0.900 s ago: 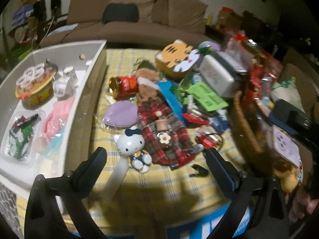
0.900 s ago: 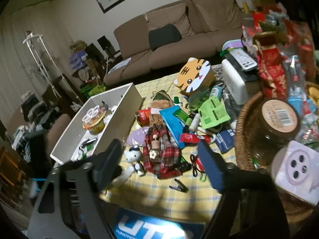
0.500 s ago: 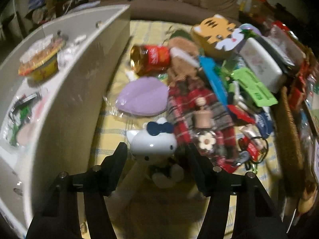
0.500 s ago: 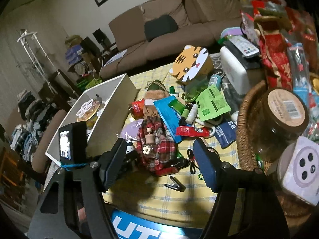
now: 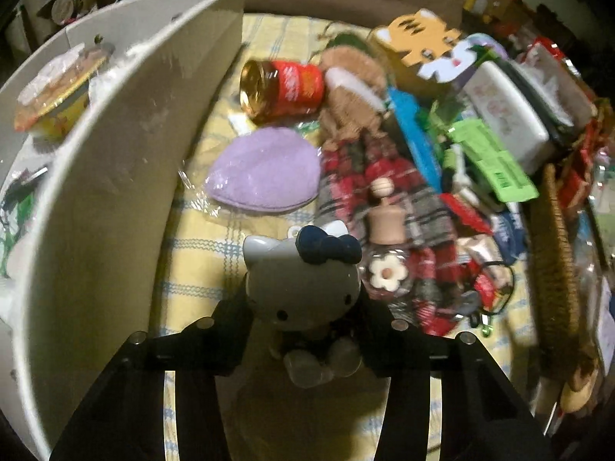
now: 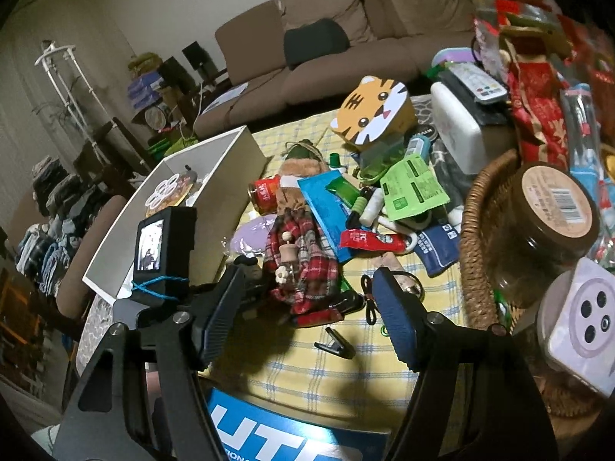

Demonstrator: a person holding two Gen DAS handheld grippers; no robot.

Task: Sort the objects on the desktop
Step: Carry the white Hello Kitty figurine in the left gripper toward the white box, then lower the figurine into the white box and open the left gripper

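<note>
A white cat figure with a dark blue bow [image 5: 303, 280] stands on the yellow checked cloth beside the white box [image 5: 115, 161]. My left gripper [image 5: 303, 307] is shut on it, with one black finger against each side of its body. From the right wrist view the left gripper's camera block [image 6: 161, 246] shows at the box's corner, and the figure [image 6: 250, 261] peeks out behind a finger. My right gripper [image 6: 307, 296] hangs open above the table's front, nothing between its blue pads. The box holds a noodle cup [image 5: 57, 88] and small packets.
A plaid cloth with a small bottle [image 5: 384, 199], a purple pouch [image 5: 265, 171] and a red can [image 5: 284, 86] lie just beyond the figure. A wicker basket [image 6: 472, 238] with a jar [image 6: 549, 223] fills the right. A tiger box [image 6: 373, 111] and a black clip [image 6: 336, 345] are nearby.
My left gripper dropped forward onto the cat figure and its wide jaws came together on it. The right gripper moved only a little nearer the table.
</note>
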